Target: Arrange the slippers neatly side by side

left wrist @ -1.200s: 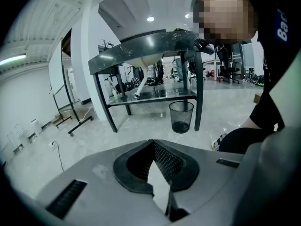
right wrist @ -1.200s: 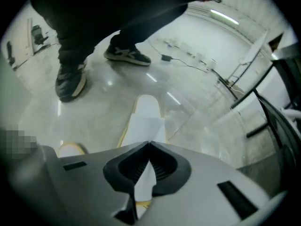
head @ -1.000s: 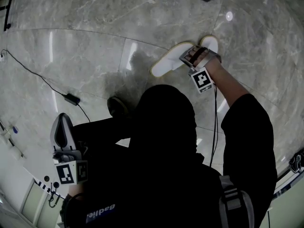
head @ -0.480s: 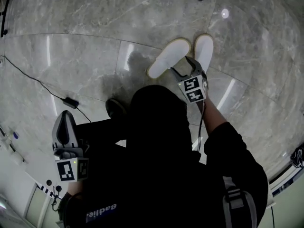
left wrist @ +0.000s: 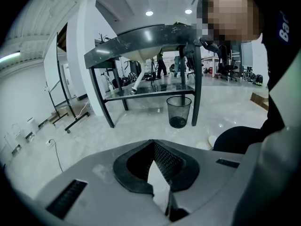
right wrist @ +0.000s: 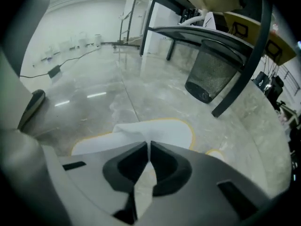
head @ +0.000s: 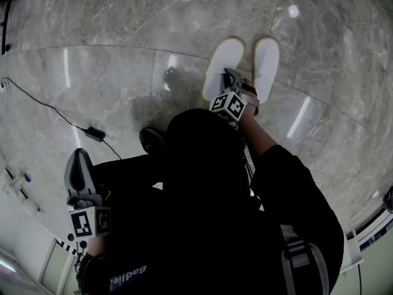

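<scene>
Right claw [head: 228, 77] is pressed nearly together and pinches the white upper band of the first slipper [head: 221, 66]; its jaws have just been closing, and in the right gripper view the fabric sits between them. This slipper lies on the marble floor [head: 110, 72] at about 1 o'clock from the person's head, with its long axis toward 12 o'clock. The second slipper [head: 266, 66] lies at its 3 o'clock, near but apart, and almost parallel to it. Left claw [head: 80, 171] hangs at 8 o'clock with its tips together and nothing between them. A cable with a small adapter [head: 93, 134] runs over the floor at 9 o'clock.

The step in hand seems to be the last correction of the first slipper. To do it well, I would keep the pinch light, slide the slipper flat toward 3 o'clock until the two sides are just beside each other and the ends are level, then open the jaws and lift straight up, so the band does not drag.

One second ago the first slipper lay slanted, one end toward 8 o'clock; now it is straight. The right claw then covered the second slipper.
</scene>
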{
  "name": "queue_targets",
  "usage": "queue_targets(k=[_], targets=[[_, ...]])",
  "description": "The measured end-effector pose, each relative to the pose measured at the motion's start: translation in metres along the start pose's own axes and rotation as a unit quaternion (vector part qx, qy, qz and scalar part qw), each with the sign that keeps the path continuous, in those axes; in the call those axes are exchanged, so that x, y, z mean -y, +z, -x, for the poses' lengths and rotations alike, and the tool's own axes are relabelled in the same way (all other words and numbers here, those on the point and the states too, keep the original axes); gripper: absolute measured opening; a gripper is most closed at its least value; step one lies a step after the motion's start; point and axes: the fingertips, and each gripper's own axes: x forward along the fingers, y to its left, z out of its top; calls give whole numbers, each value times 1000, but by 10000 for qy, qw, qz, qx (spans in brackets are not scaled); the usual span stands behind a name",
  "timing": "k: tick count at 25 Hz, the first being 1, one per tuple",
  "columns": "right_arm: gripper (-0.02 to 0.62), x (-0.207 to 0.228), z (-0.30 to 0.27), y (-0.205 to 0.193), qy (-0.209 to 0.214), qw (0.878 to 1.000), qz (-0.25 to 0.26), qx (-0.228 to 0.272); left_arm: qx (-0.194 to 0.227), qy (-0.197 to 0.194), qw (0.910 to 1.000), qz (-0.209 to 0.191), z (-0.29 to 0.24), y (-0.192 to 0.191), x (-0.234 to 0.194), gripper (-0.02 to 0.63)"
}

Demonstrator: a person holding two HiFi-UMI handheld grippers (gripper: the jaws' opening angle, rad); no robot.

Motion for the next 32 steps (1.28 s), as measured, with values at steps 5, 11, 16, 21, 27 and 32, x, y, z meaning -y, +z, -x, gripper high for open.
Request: queue_targets(k=[5, 11, 16, 21, 27, 32], targets=[[11, 31, 5, -2, -288, 9995, 49, 156, -24, -128, 9999, 76, -7, -3, 3, -3], [9, 50, 16, -18, -354, 9980, -530, -28, 8, -273, 9995, 142, -18, 1, 11, -3], [9, 50, 17, -28, -459, 9959, -778, 20, 2, -377, 9993, 86, -23, 3, 20, -3], [9, 46, 18, -35, -295, 9964, -799, 33, -1, -443, 9990, 45, -26, 6, 29, -3], [12, 49, 18, -33, -282, 9954, -892, 207, -8, -515, 9987, -6, -27, 8, 37, -3], [56, 49, 19, -29, -219, 9951, -926, 257, 36, -554, 9985, -29, -28, 10, 39, -3]])
